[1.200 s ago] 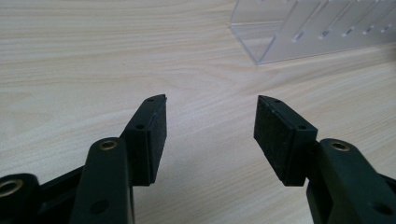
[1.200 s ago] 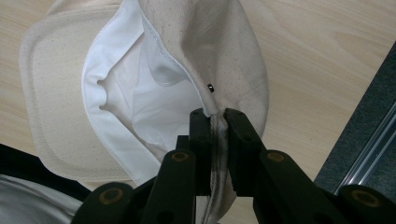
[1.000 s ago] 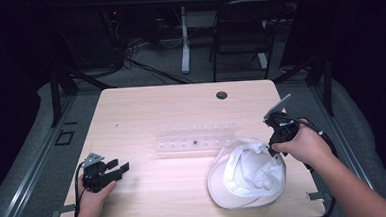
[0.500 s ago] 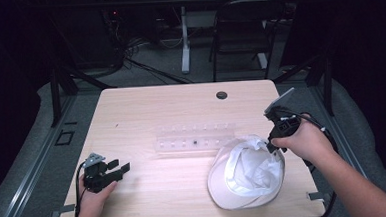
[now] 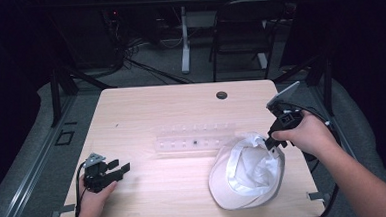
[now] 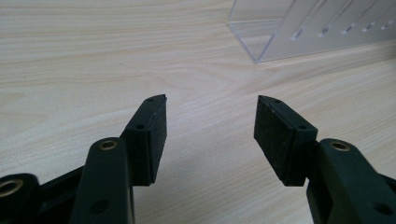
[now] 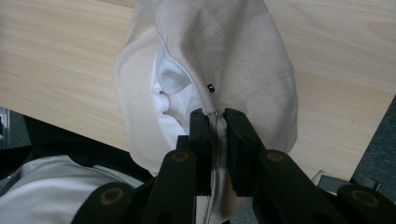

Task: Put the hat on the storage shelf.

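Right gripper (image 5: pixel 273 143), seen from the high view, sits higher above the table (image 5: pixel 146 106) than a second ago, and it has drawn the near edge of the white cap (image 5: pixel 247 171) up with it, so that the cap's rim on that side now stands raised while the rest still lies on the wood at the table's right front. The left gripper (image 5: pixel 118 168) has not shifted since then; it rests low at the table's left front, held in the person's left hand (image 5: pixel 93 201), its jaws spread with nothing between them. A clear plastic tray (image 5: pixel 195 141) lies across the middle of the table, just beside the cap's far edge; one small dark speck shows in it, too small to tell what it is.

From the left gripper view, the left gripper (image 6: pixel 210 123) has its two black pads well apart over bare wood, and the end of the clear tray (image 6: pixel 280 37) stands beyond them, apart from the jaws.

From the right gripper view, the right gripper (image 7: pixel 217 116) is clamped tight on a fold of the cap's cloth (image 7: pixel 233 56), the pads pressed together on the seam, with the cap hanging away over the table edge.
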A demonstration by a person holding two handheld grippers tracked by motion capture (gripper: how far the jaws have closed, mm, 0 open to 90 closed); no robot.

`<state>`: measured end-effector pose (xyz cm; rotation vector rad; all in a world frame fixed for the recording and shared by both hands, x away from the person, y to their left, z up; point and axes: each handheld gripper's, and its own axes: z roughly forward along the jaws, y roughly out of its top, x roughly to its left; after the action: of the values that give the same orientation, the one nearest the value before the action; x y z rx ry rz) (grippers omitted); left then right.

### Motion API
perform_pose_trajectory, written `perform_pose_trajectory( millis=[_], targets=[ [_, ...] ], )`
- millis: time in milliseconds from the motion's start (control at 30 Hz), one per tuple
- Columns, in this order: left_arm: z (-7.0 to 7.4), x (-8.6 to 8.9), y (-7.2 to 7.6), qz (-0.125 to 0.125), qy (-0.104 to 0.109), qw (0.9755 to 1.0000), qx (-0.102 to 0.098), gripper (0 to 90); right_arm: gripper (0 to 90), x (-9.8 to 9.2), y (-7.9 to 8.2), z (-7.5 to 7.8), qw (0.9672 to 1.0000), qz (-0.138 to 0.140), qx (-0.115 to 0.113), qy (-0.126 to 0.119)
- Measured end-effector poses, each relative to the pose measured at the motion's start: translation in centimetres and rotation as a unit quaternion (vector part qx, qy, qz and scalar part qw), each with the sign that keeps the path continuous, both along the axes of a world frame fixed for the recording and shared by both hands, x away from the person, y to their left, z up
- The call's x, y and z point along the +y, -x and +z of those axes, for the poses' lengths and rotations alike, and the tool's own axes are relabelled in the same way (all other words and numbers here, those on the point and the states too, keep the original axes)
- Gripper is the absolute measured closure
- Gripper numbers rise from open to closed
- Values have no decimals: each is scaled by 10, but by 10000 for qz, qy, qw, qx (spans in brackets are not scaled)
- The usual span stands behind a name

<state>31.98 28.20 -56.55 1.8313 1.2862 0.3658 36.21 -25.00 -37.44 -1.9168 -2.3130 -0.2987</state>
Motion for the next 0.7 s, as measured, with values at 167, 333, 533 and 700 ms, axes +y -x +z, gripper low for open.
perform_pose_trajectory(
  millis=[167, 333, 533, 700],
  targets=[
    [0, 0, 0, -6, 2, 10000, 1, 448, 822, 2, 0, 10, 9998, -51, 61, -157],
    [0, 0, 0, 3, 13, 10000, 1, 448, 822, 6, 0, 20, 9991, -149, 87, -387],
    [0, 0, 0, 6, 18, 10000, -1, 448, 823, 3, -2, 27, 9942, -253, 318, -995],
    [1, 1, 0, -22, 2, 10000, 37, 448, 823, 1, -5, 30, 9900, -287, 510, -1282]
  ],
)
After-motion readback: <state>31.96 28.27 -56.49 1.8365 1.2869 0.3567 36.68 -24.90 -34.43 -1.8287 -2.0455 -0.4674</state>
